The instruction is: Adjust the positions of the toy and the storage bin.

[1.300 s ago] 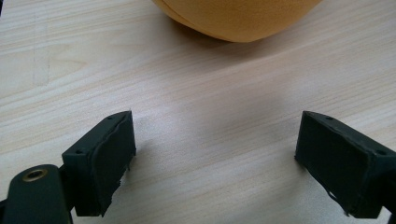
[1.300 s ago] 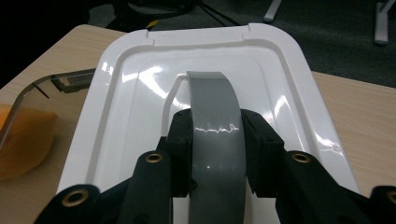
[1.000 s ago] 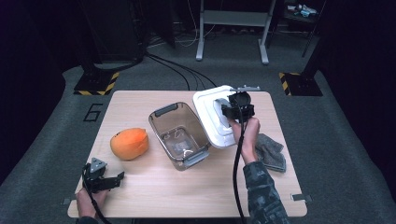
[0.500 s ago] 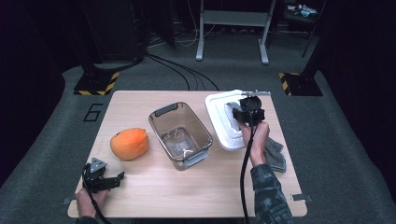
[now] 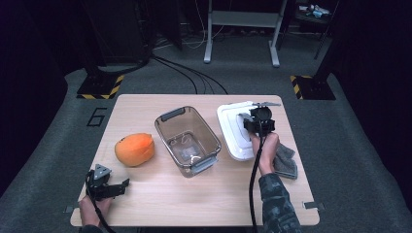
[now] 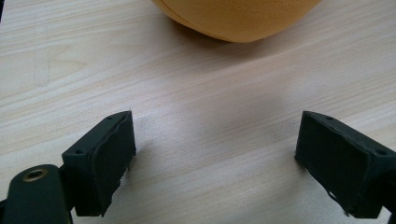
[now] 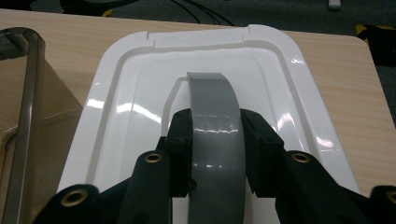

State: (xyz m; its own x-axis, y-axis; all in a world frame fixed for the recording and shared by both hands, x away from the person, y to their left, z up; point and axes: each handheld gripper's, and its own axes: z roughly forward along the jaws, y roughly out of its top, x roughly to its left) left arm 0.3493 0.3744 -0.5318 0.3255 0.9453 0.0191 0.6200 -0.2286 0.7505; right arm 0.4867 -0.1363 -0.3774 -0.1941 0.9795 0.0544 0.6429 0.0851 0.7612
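White lid, clamped by its grey handle in our right gripper, has shifted right of the bin, so it's uncovered; our left gripper idles open near the orange toy.

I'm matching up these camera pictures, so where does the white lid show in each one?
High view: white lid lies right of centre, beside the clear bin, right gripper over it.
Left gripper view: not in it.
Right gripper view: white lid centre frame, jaws shut on its grey handle.
Shared landmark: the clear bin.
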